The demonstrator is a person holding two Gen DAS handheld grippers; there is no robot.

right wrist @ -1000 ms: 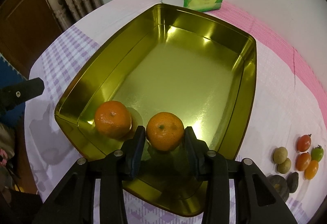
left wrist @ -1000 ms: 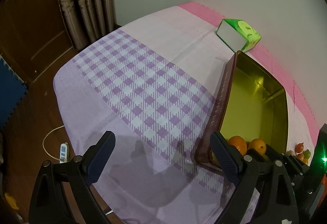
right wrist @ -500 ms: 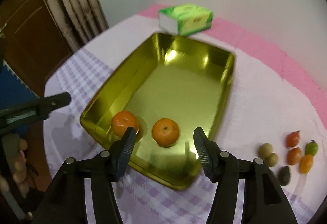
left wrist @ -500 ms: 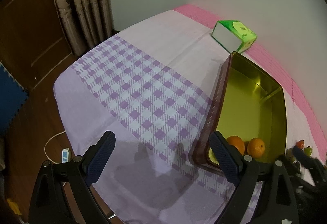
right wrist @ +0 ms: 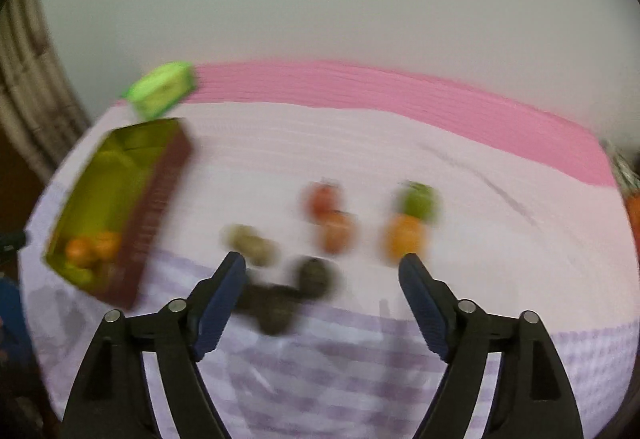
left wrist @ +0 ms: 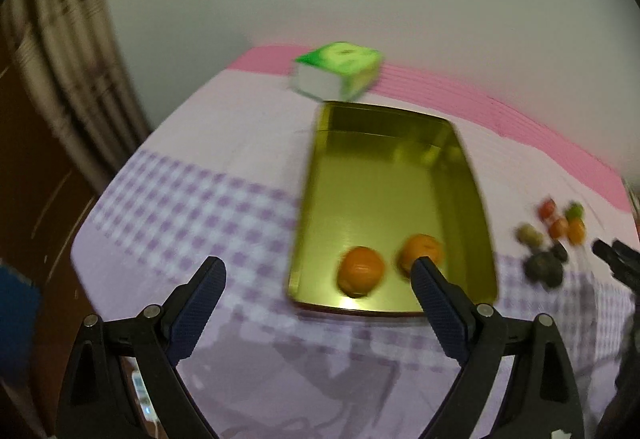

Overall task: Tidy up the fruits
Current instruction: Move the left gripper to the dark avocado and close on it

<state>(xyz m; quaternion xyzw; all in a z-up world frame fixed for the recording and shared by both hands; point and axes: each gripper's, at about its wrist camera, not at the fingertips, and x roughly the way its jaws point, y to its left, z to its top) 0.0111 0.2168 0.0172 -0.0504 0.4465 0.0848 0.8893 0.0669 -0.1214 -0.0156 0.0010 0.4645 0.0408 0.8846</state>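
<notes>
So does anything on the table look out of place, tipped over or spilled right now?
Nothing stands out. The gold tin sits flat on the tablecloth with two oranges inside. The small loose fruits sit grouped on the cloth beside it, not yet sorted. The green tissue pack lies behind the tin. Motion blur hides finer detail.

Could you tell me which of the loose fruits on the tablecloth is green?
The green fruit farthest right, just behind the orange one; the others are red, orange, tan or dark.
</notes>
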